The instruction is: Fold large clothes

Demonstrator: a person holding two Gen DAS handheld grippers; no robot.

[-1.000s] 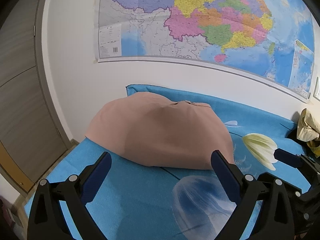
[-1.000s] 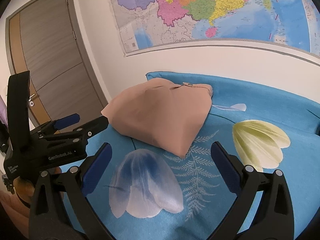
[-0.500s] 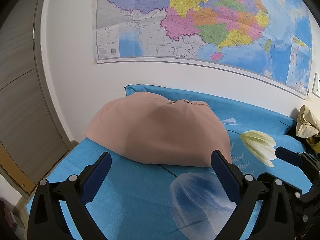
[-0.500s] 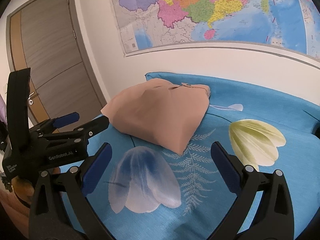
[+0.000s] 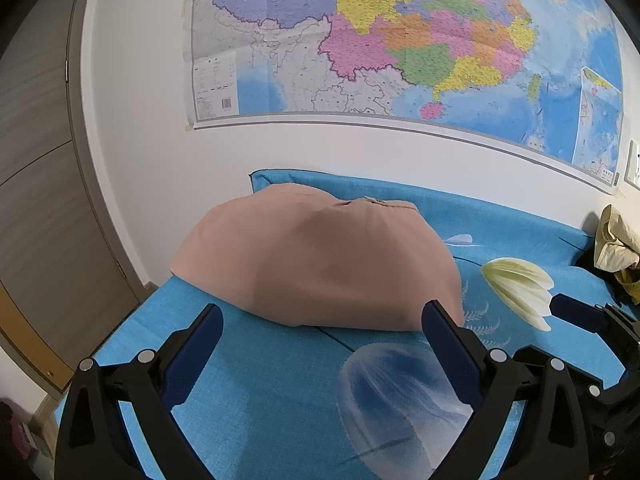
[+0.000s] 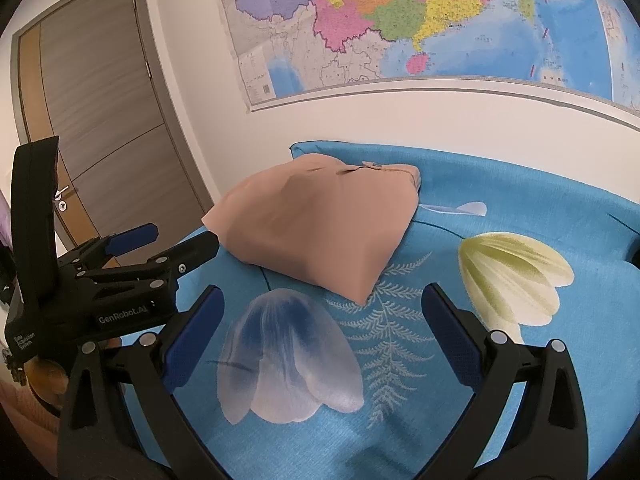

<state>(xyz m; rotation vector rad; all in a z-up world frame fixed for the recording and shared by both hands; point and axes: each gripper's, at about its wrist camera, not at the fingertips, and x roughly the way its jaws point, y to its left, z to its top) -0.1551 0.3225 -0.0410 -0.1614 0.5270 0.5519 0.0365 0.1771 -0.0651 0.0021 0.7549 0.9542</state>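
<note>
Unmoved, folded garment (image 5: 316,264) lies lengthwise along wall (image 5: 160,160).

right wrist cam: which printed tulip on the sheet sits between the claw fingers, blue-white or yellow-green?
The blue-white tulip. It lies low in the view, in the open right claw gap, just below the folded tan garment. The yellow-green tulip lies further right, beyond the right finger.

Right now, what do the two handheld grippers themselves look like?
Both are black plastic frames with silver rivets and two fingers faced with blue pads. The left gripper, seen from the right wrist view, carries white "GenRobot.AI" and "Data Acquisition System" lettering and a tall black upright block. The right gripper matches. No cables or sleeves show.
</note>
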